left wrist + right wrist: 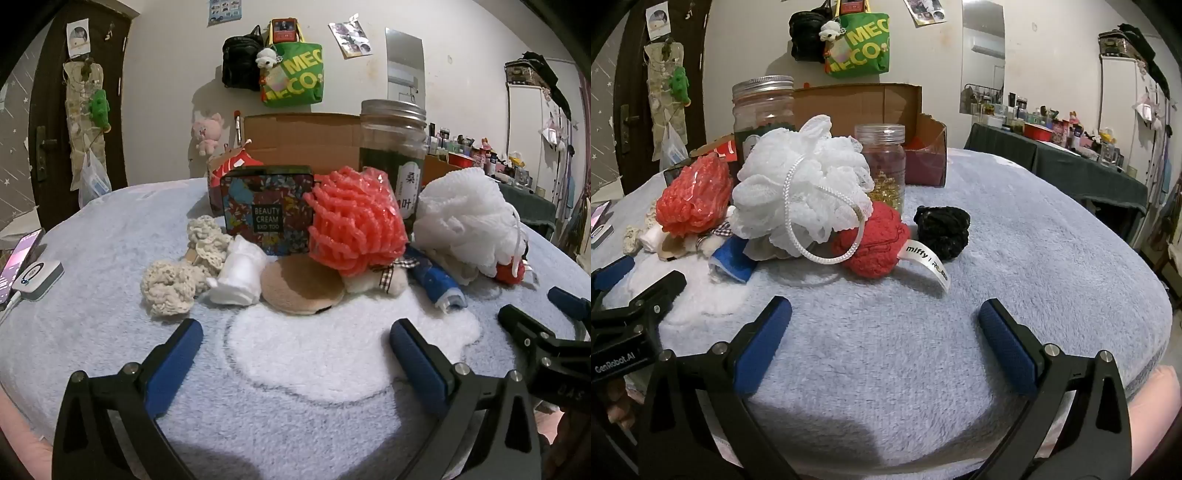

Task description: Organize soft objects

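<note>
Black scrunchie (942,230) in right view only, tin (266,208) in left

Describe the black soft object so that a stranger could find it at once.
Start at the white mesh bath puff in the pile on the blue blanket. The red knitted ball lies at its right, and the black scrunchie lies beyond it. It is the pile's only black thing.

The left claw (295,341) is formed of two black, triangular, cut-out plastic arms, each fitted with silver round-headed screws and tipped with a textured blue rubber pad (173,363). The right claw (884,321) is built identically. White "GenRobot.AI" lettering (615,363) is printed on the left claw's black body.
</note>
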Motion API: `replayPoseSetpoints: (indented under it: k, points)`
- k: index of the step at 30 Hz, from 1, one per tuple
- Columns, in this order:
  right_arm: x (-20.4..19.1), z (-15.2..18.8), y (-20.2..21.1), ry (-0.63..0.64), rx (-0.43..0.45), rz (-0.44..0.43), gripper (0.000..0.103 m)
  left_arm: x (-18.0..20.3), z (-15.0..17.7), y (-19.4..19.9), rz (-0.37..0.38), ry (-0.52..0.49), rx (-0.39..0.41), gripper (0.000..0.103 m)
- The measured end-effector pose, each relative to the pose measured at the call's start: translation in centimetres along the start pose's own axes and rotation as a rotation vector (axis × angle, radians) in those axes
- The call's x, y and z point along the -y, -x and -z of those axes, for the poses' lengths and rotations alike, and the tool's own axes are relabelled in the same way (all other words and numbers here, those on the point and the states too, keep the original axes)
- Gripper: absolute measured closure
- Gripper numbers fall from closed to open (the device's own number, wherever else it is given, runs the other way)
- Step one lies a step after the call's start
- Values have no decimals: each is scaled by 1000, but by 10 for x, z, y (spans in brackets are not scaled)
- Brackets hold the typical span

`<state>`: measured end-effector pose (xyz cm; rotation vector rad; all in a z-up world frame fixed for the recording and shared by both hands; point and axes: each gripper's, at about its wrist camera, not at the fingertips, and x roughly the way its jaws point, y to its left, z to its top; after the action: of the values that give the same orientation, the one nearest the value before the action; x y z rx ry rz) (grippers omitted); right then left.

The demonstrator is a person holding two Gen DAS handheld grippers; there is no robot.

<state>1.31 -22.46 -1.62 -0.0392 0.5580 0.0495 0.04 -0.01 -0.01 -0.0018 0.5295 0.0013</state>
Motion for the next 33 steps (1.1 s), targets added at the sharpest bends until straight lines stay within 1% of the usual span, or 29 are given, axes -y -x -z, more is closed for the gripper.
replayPoseSetpoints:
  k: [33]
  points:
    - [0, 0, 0, 0, 2, 0, 0, 0, 0, 0, 6, 6, 4, 0]
